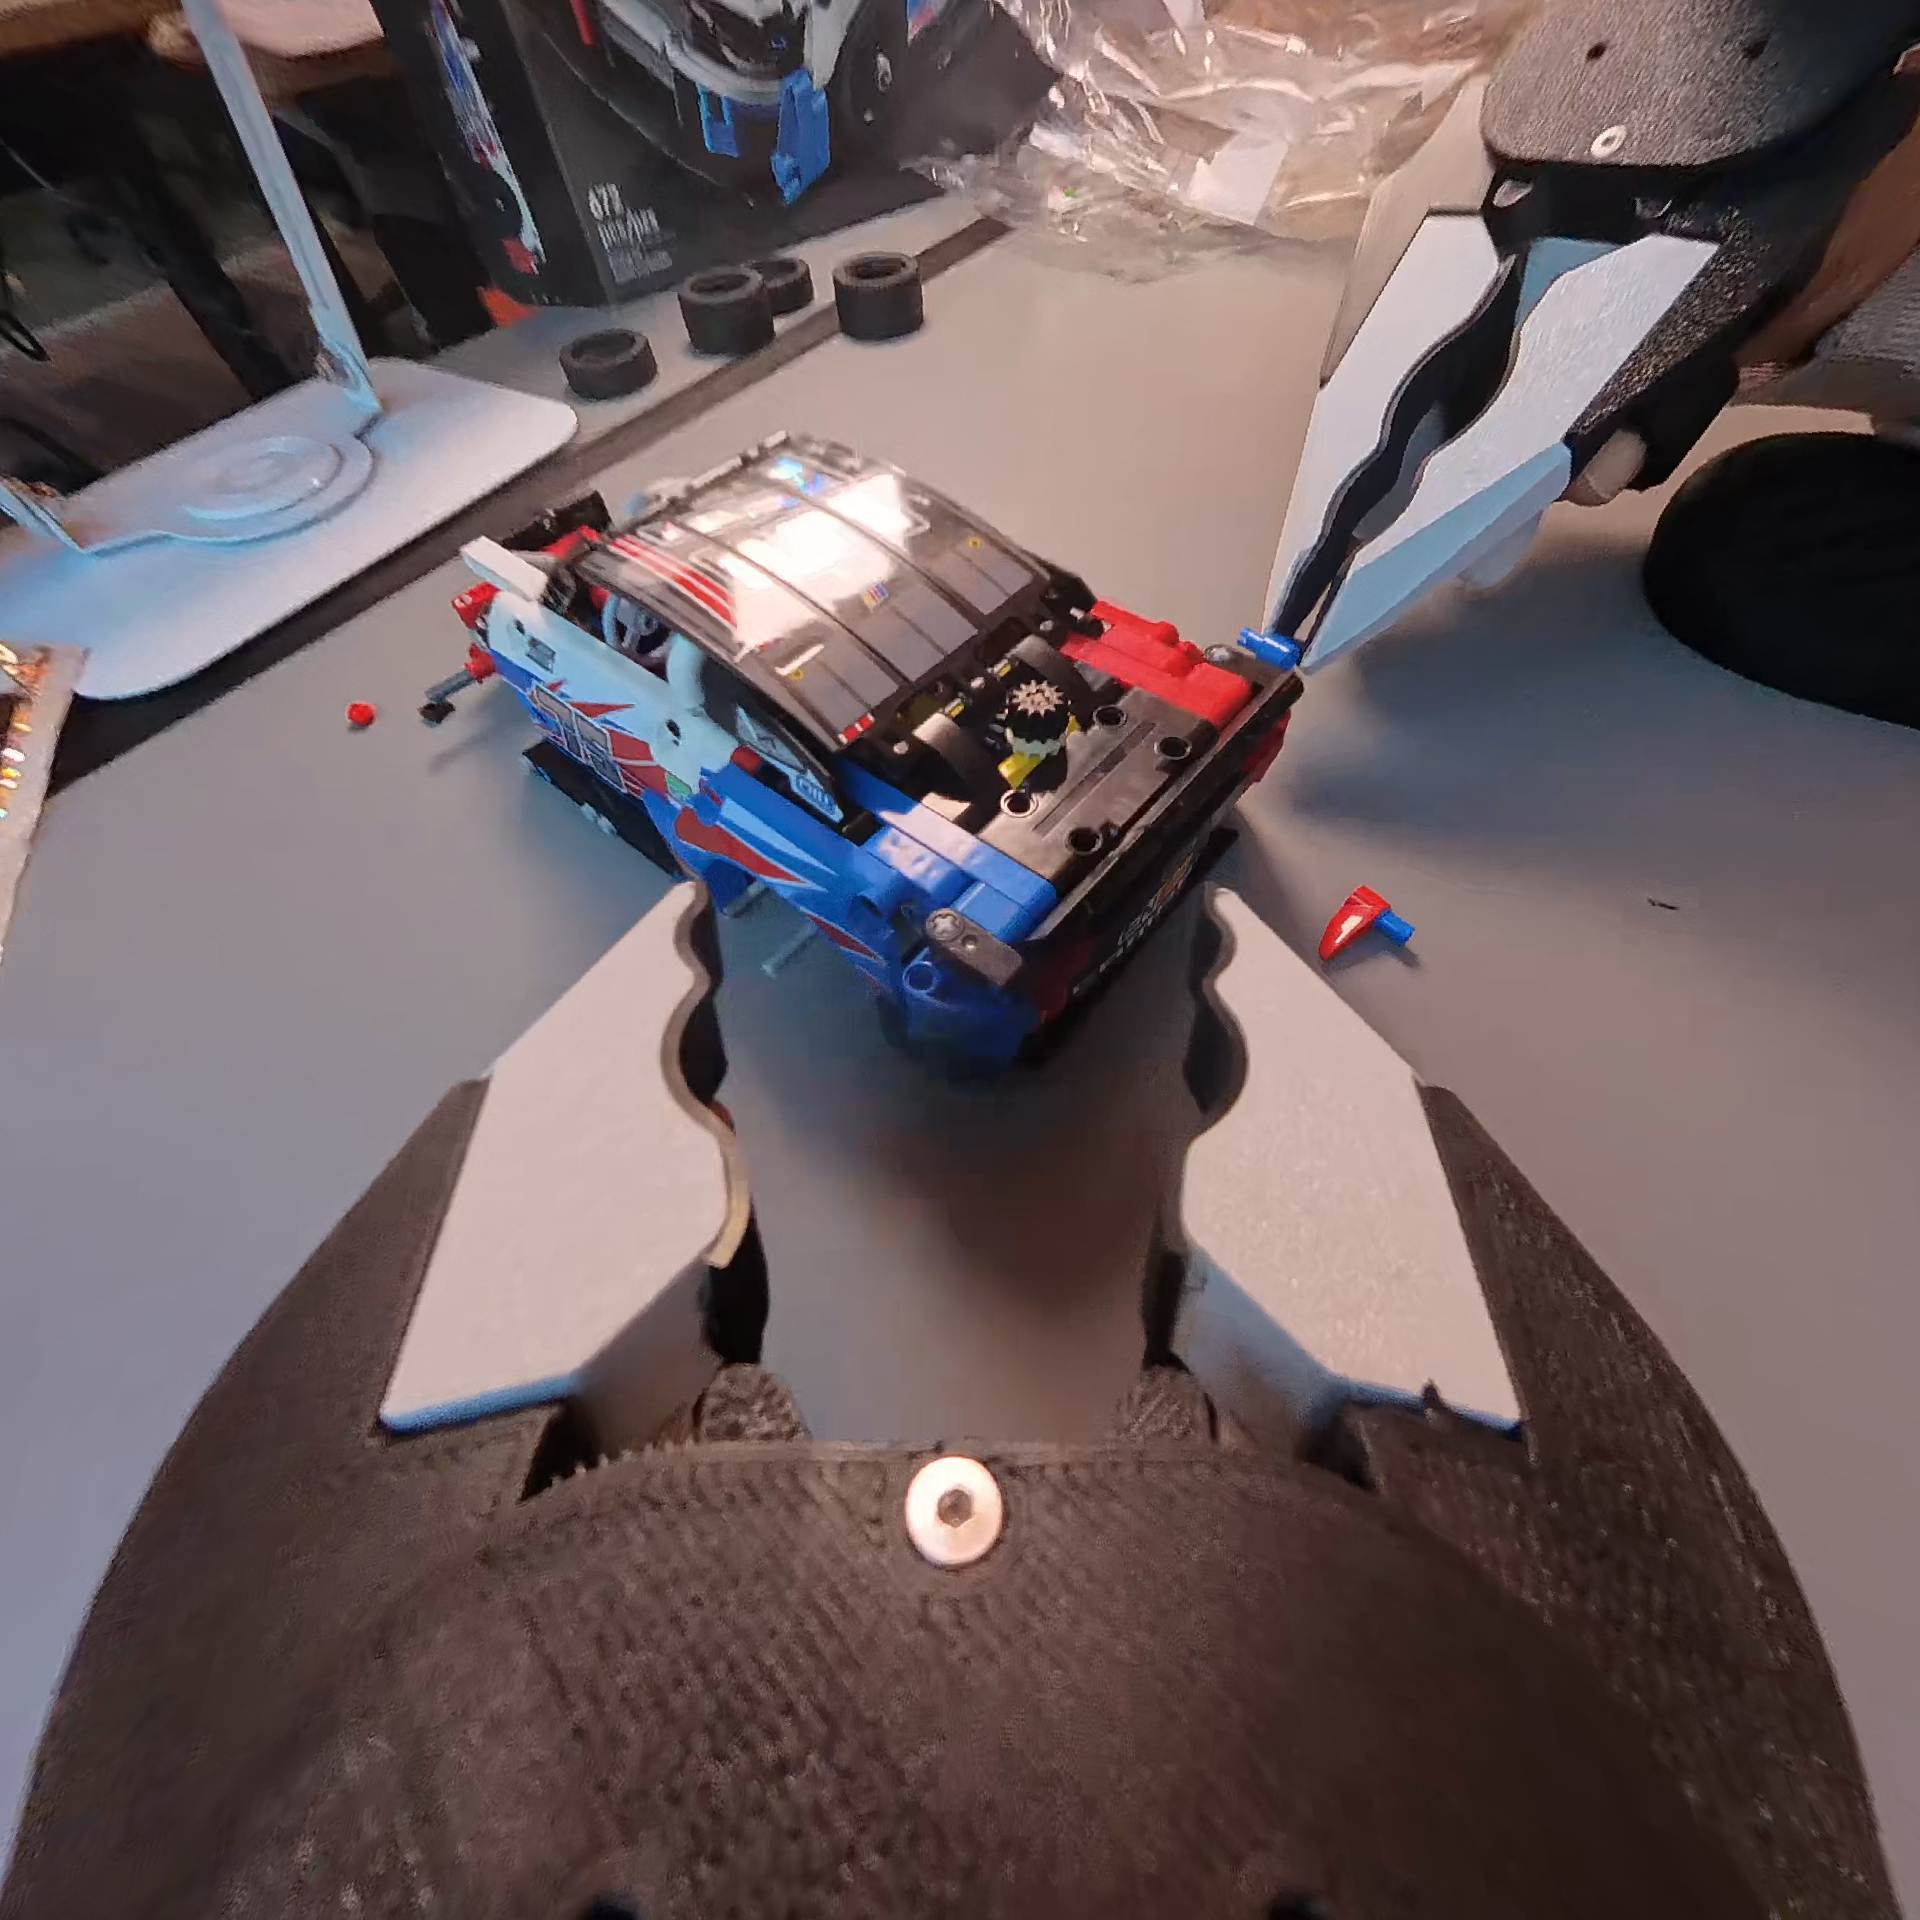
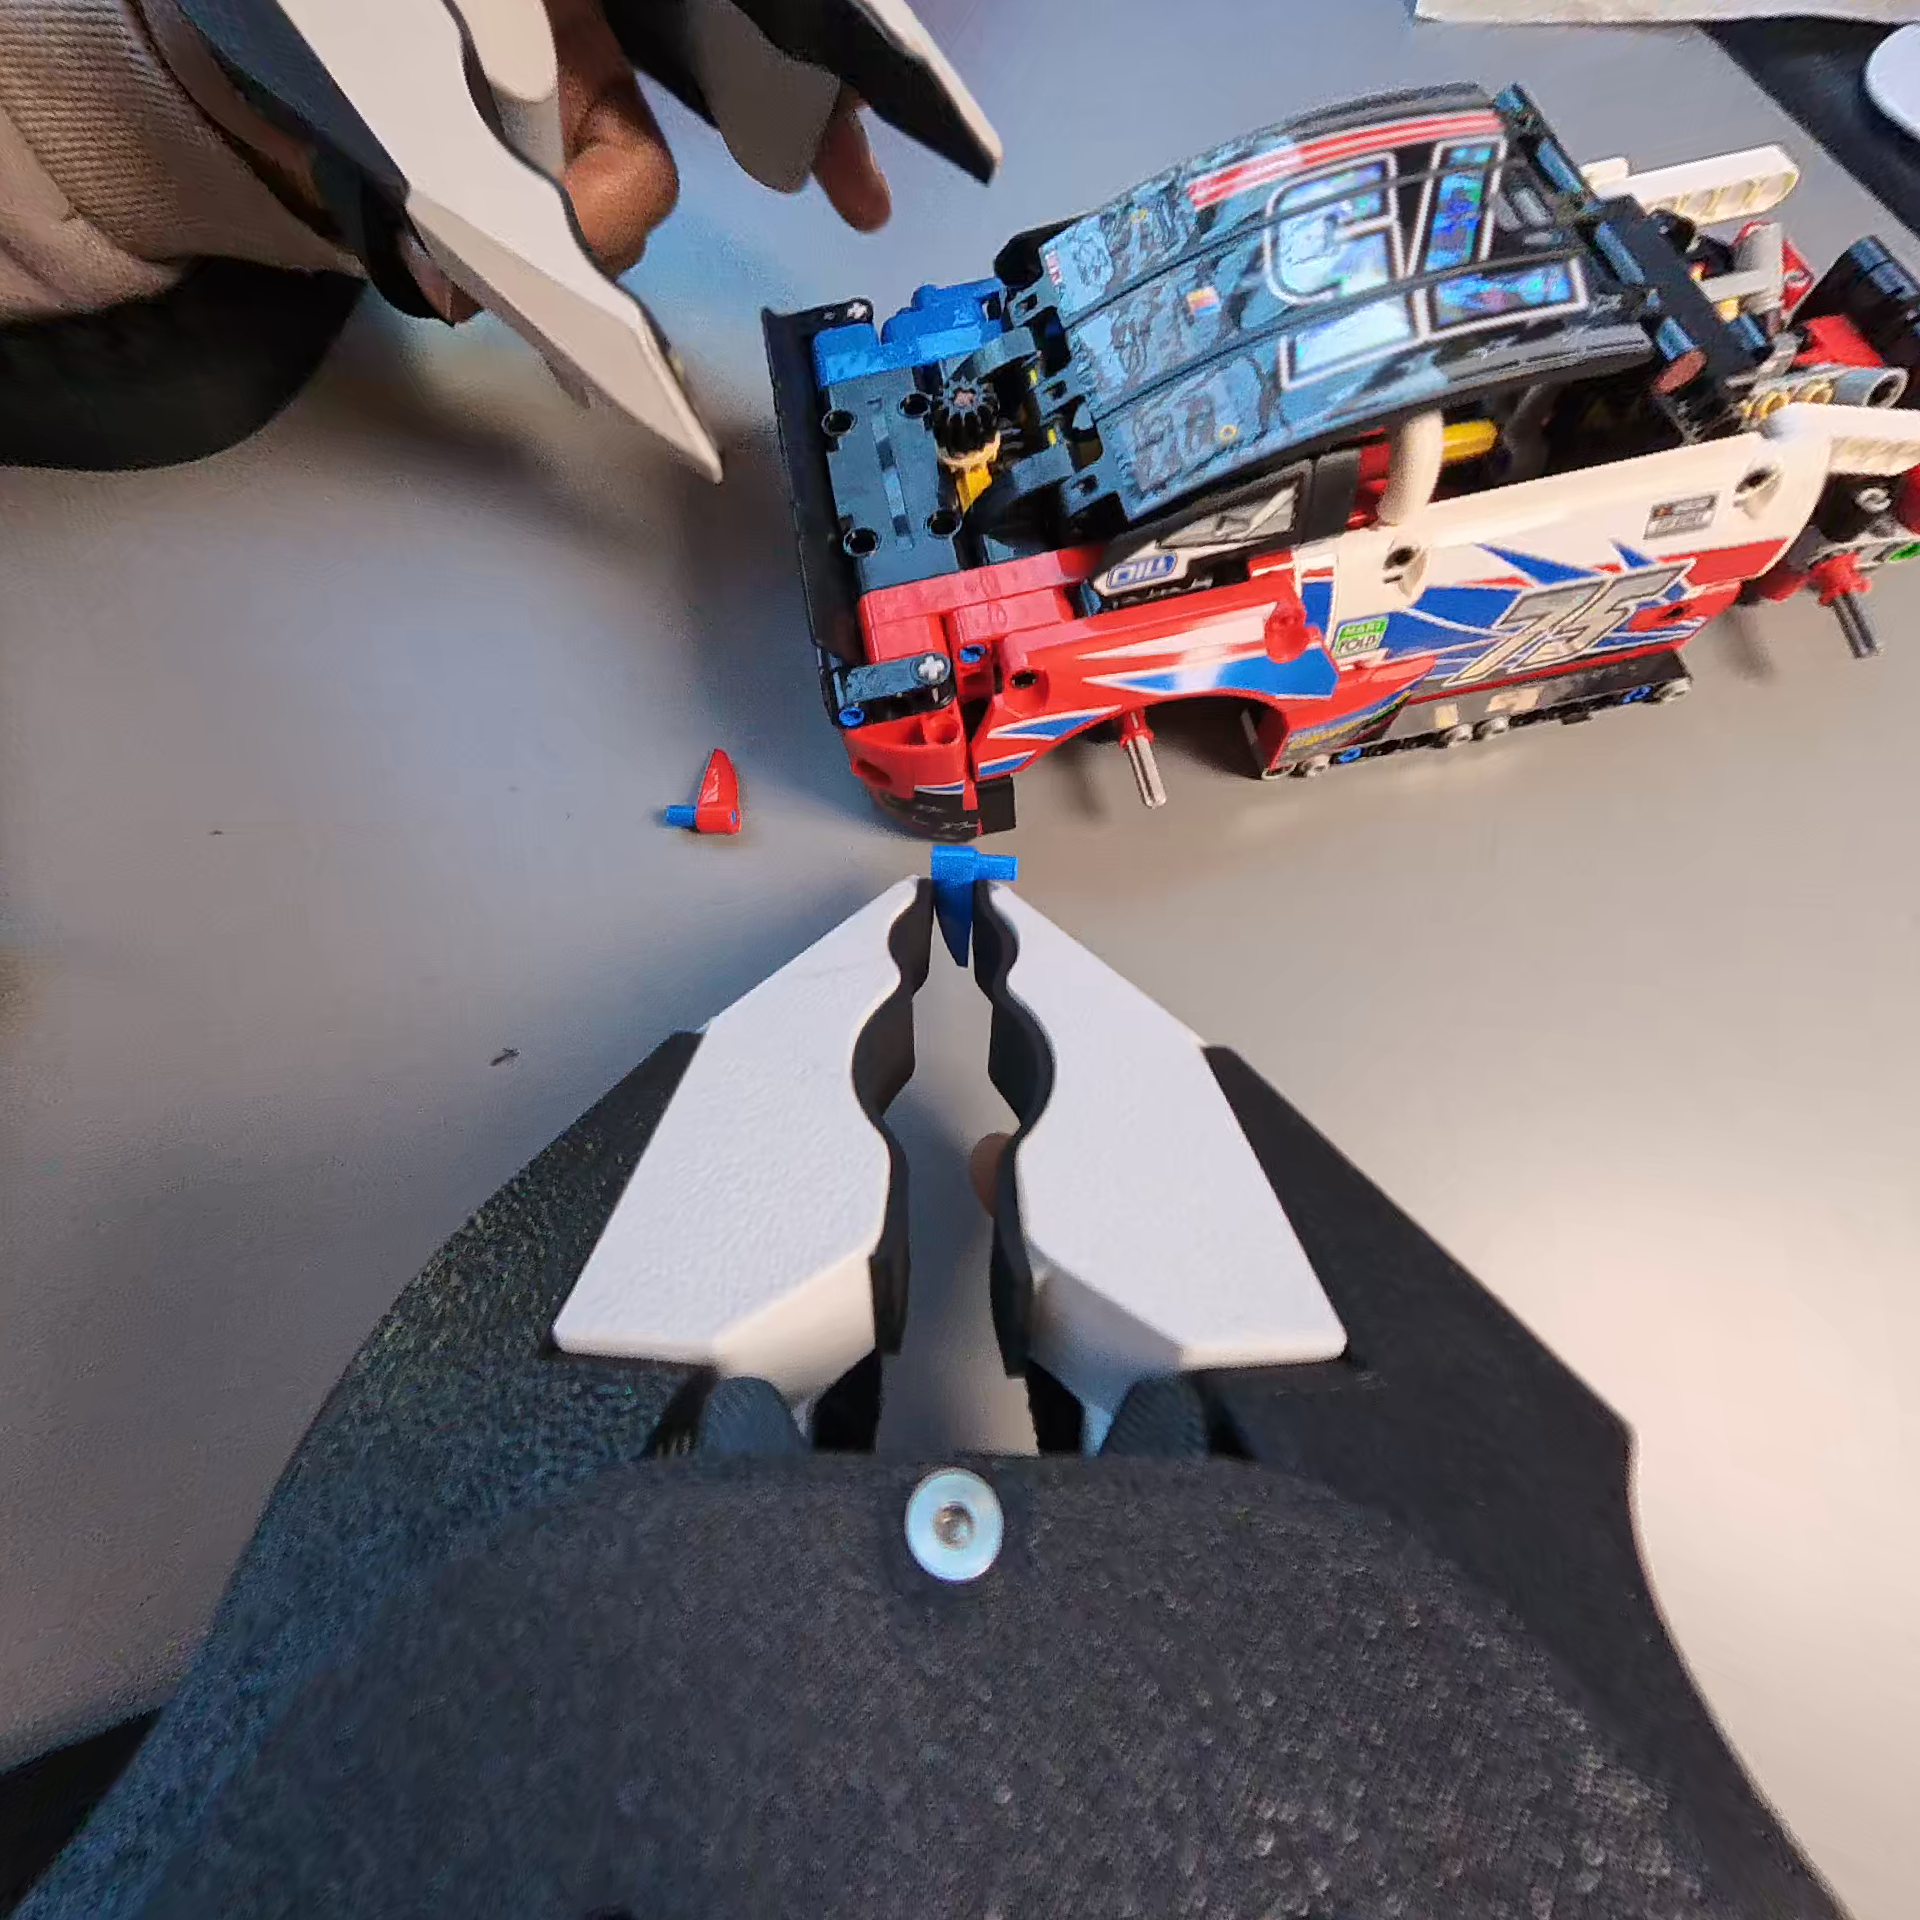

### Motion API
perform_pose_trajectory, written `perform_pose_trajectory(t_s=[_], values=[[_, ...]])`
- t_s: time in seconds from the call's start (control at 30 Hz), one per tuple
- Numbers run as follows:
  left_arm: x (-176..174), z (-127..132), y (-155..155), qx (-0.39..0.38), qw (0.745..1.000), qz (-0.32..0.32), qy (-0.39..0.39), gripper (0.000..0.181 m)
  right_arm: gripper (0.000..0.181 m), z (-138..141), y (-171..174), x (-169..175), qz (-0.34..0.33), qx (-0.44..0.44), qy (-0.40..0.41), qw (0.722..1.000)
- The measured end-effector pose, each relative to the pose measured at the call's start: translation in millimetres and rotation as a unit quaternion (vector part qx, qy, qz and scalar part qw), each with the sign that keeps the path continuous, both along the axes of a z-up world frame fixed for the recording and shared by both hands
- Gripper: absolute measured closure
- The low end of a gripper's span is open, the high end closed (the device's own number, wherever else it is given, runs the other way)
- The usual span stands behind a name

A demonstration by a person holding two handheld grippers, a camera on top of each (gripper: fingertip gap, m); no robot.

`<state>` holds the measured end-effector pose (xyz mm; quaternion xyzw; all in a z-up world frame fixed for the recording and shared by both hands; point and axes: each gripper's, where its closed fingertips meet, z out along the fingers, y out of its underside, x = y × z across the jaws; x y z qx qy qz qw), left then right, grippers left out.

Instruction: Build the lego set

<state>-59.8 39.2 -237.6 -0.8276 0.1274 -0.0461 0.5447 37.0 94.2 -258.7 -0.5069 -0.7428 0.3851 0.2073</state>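
Pinched in my right gripper (image 2: pixel 954 902) is a small blue piece (image 2: pixel 961 883), held just off the red rear corner of the car (image 2: pixel 1299 468) on the grey table (image 2: pixel 312 935). My left gripper (image 1: pixel 951 914) gapes wide, empty. Nearby lies a red-and-blue piece (image 2: pixel 712 800); clear bags (image 1: pixel 1195 114) sit behind four loose tyres (image 1: pixel 727 307).

One partly built lego car (image 1: pixel 831 727), four loose black tyres (image 1: pixel 727 309), one set box (image 1: pixel 644 135), one red-and-blue piece (image 1: pixel 1361 920), one small red stud (image 1: pixel 360 713) and two grippers show.
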Motion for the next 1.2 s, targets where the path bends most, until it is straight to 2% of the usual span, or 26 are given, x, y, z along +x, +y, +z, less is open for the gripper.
perform_pose_trajectory(t_s=[0.03,0.13,0.27,0.53,0.67,0.87,1.0,1.07,1.17,1.2], values=[[0,-8,3,-0.026,1.000,-0.007,-0.009,0.085,0.177,1,0,-5,-0.003,0.004,0.008,1.000],[10,-20,10,-0.070,0.996,-0.039,-0.040,0.087,0.177,1,-5,-15,-0.001,0.014,0.012,1.000],[5,-24,18,-0.071,0.997,-0.018,0.001,0.095,0.177,0,-9,-15,0.006,0.039,0.029,0.999],[35,-24,12,-0.072,0.995,-0.062,0.001,0.096,0.177,0,-21,16,-0.014,0.038,0.033,0.999],[41,-24,8,-0.085,0.995,-0.060,-0.002,0.097,0.177,0,-23,23,-0.012,0.037,0.023,0.999],[46,-25,-15,-0.100,0.994,-0.041,-0.004,0.098,0.177,0,-43,27,0.019,0.040,0.016,0.999],[44,-25,-18,-0.099,0.995,-0.027,-0.004,0.098,0.177,3,-39,23,0.012,0.023,0.024,0.999],[43,-20,-19,-0.092,0.995,-0.027,-0.008,0.096,0.177,11,-41,30,0.020,-0.023,0.019,0.999],[37,7,-20,-0.041,0.999,-0.022,-0.006,0.097,0.177,28,-40,38,-0.002,-0.065,0.050,0.997],[39,16,-22,-0.023,0.999,-0.031,-0.002,0.103,0.177,35,-43,39,-0.014,-0.091,0.059,0.994]])
